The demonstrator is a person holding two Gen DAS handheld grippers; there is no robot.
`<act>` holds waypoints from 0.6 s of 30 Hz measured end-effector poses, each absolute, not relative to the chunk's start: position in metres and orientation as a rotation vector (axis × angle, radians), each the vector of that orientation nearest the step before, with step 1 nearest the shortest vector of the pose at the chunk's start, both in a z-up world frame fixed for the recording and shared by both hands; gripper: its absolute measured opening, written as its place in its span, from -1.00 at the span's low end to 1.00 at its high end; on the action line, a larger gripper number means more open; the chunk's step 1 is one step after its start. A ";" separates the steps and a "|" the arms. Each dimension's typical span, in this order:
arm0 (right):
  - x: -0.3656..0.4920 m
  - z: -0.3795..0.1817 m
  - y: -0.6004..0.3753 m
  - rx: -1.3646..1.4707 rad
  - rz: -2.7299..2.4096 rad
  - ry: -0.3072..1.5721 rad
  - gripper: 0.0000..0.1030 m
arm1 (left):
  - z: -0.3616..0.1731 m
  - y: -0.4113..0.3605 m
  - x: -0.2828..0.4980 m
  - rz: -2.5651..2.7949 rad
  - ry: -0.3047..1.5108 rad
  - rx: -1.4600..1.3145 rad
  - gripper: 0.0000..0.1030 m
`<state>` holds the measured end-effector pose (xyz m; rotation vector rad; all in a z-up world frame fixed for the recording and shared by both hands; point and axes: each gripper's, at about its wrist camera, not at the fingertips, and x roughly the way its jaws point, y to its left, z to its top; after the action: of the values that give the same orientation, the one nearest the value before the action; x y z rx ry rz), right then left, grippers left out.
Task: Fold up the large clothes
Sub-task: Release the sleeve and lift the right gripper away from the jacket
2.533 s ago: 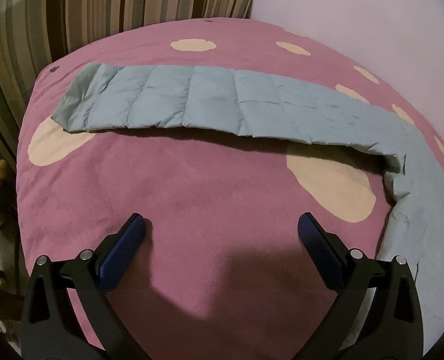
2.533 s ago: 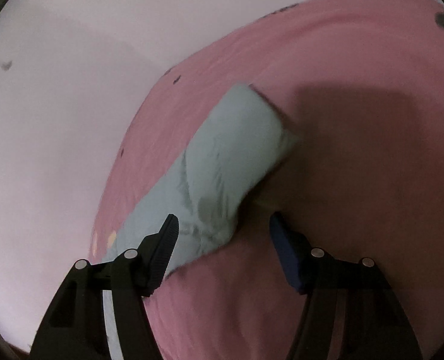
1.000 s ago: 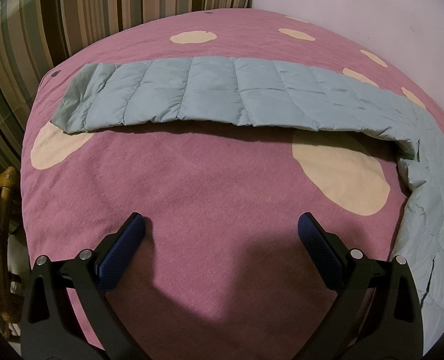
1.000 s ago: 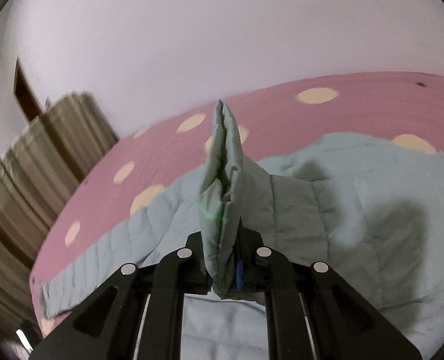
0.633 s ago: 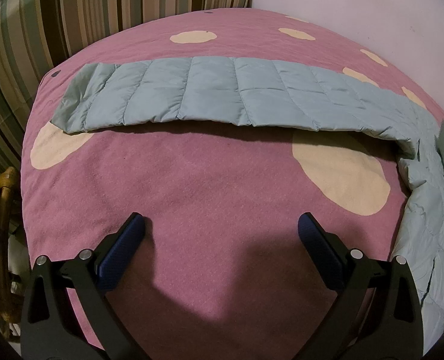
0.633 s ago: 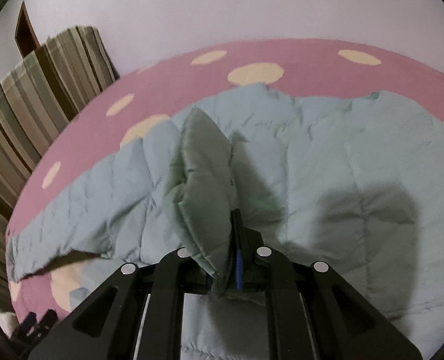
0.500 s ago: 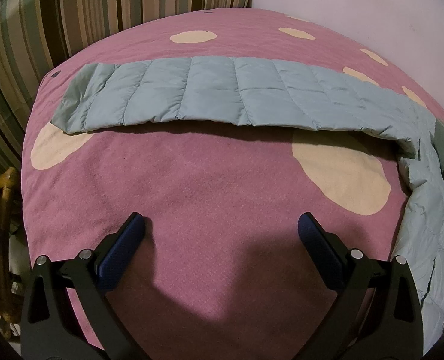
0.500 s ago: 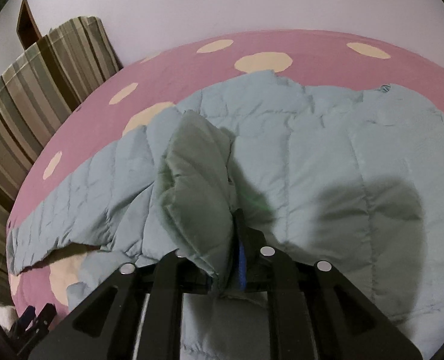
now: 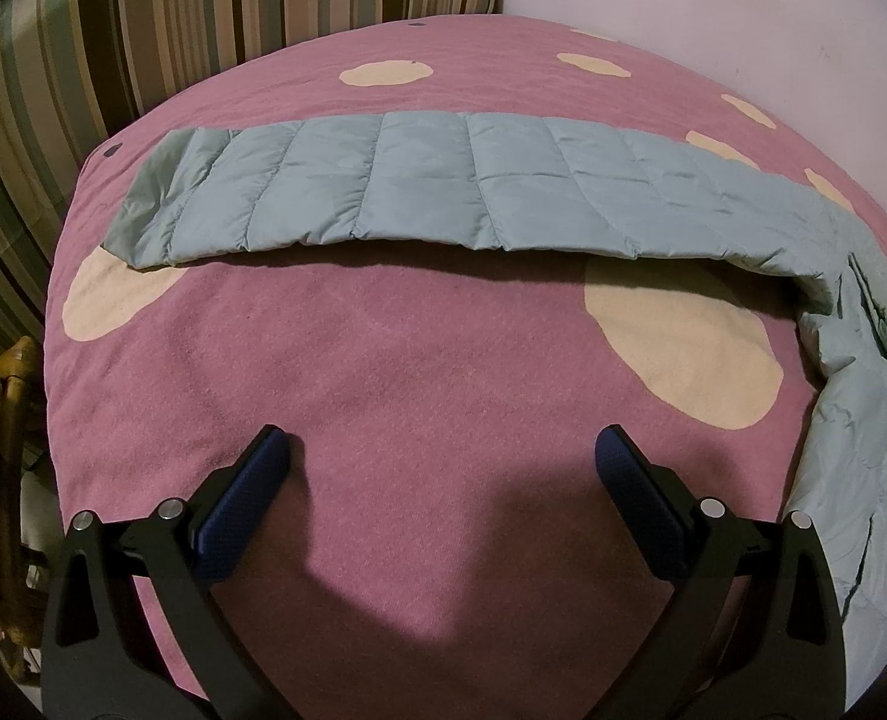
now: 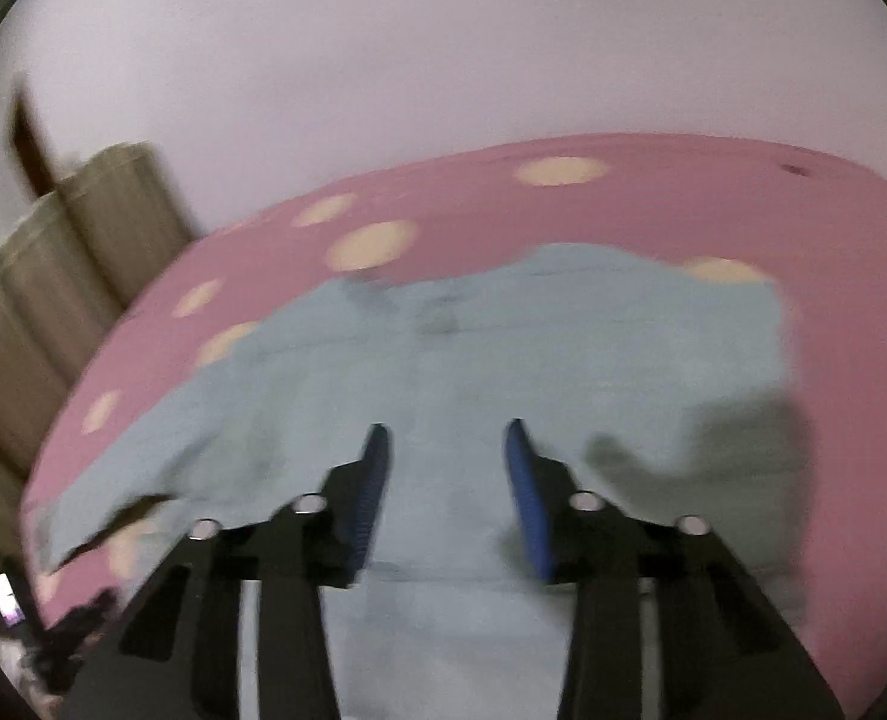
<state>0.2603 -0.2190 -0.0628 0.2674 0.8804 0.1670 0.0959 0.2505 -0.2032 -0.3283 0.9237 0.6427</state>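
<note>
A pale blue quilted jacket lies on the pink spotted bedspread. In the left wrist view one long sleeve stretches flat across the bed, and the jacket's body shows at the right edge. My left gripper hangs open over bare bedspread in front of that sleeve, with nothing between its fingers. The right wrist view is blurred by motion. There the jacket's body is spread out under my right gripper. Its jaws are opening, and nothing is held between the blue pads.
The pink bedspread has large cream spots. A striped curtain hangs behind the bed at the left and a pale wall stands at the back right. A wicker chair stands by the bed's left edge.
My right gripper, shut on a fold of the jacket's other sleeve, carried it over the body, let it go and pulled back. The left gripper and long sleeve have not moved.
</note>
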 end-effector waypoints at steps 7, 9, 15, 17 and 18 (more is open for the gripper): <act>0.267 -0.128 -0.304 0.340 -0.037 1.005 -0.40 | -0.204 0.250 0.097 0.649 0.932 -0.314 0.96; 0.269 -0.148 -0.307 0.331 -0.034 1.037 -0.44 | -0.203 0.249 0.098 0.651 0.935 -0.311 0.96; 0.265 -0.121 -0.310 0.359 -0.019 0.970 -0.44 | -0.203 0.249 0.099 0.652 0.937 -0.309 0.96; 0.270 -0.108 -0.320 0.374 -0.021 0.931 -0.44 | -0.203 0.249 0.099 0.654 0.939 -0.306 0.96; 0.274 -0.104 -0.324 0.381 -0.023 0.917 -0.44 | -0.203 0.249 0.099 0.654 0.939 -0.305 0.96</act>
<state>0.2738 -0.3236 -0.1038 0.3808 0.9169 -0.0234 0.0987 0.2486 -0.2034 -0.3046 0.9392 0.6544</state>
